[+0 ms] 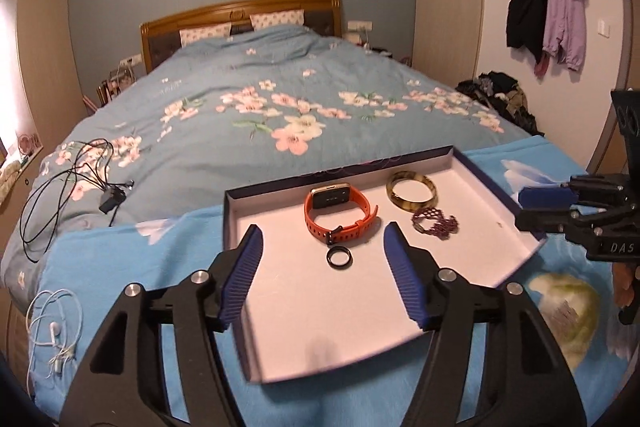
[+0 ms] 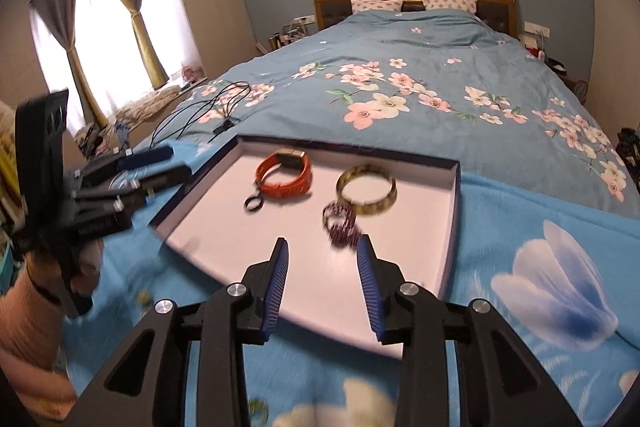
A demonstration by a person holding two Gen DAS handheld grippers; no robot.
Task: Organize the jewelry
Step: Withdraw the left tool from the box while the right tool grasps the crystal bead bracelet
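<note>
An orange watch (image 1: 340,213), amber bangle (image 1: 412,191), purple beaded bracelet (image 1: 435,222) and black ring (image 1: 339,257) are lying in the white tray (image 1: 320,327) at twelve o'clock; both the left tool (image 1: 323,277) and right tool (image 2: 323,291) are hanging open, gripping nothing, cables (image 1: 68,183) sitting at ten o'clock

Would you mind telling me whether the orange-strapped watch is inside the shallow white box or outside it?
Inside: the orange-strapped watch lies on the floor of the shallow white box, within its dark rim.
</note>
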